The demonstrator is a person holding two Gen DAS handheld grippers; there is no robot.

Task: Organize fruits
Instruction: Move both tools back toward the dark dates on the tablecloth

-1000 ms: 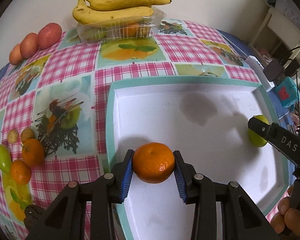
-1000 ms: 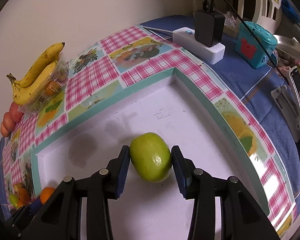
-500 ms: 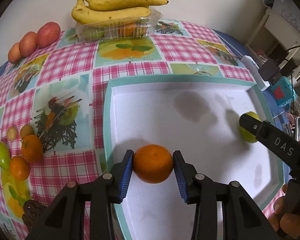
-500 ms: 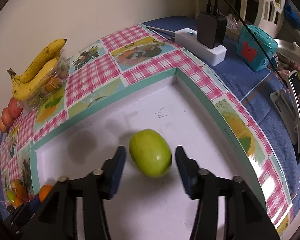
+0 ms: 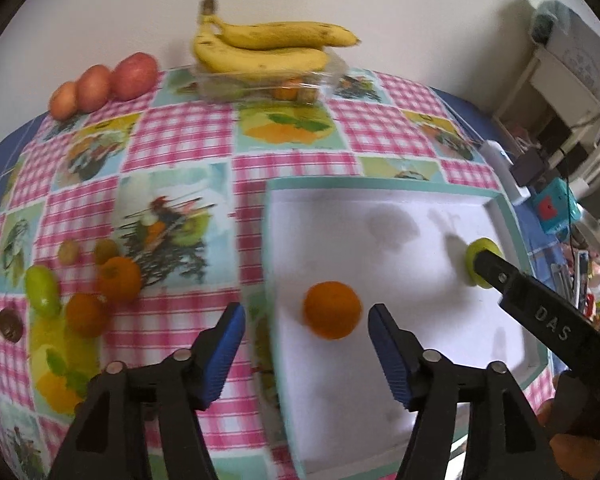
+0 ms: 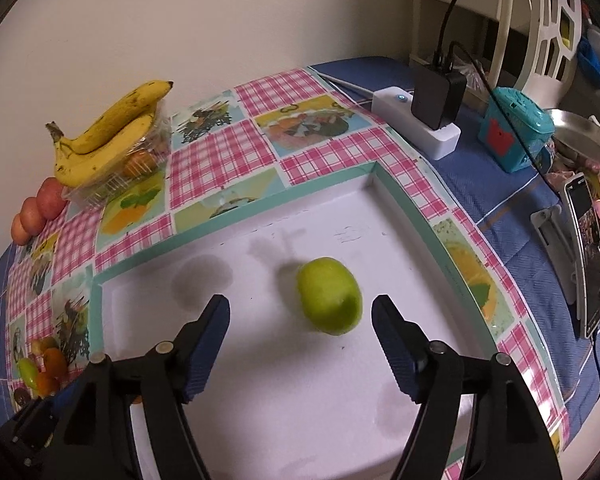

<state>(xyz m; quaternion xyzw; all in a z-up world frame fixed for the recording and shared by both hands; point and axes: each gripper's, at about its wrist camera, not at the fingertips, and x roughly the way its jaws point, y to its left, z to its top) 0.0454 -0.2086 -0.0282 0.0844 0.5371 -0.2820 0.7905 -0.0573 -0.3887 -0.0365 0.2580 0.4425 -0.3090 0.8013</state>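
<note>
**Two fruits set down in the tray**

The left gripper [image 5: 306, 344] has just spread its fingers; the round orange tangerine [image 5: 332, 309] lies free between them on the white, teal-rimmed tray [image 5: 380, 186]. The right gripper [image 6: 300, 336] has likewise just opened around the green oval fruit [image 6: 329, 295], which sits untouched nearer its right finger. Releasing both there probably groups them. Beyond the fingers, the bench's pink checked cloth [image 5: 188, 136] meets a plain wall.

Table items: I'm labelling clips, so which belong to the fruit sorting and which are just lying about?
Job:
orange
green fruit
white tray
loose fruit pile
bananas

Lying about:
power strip
teal box
phone
</note>
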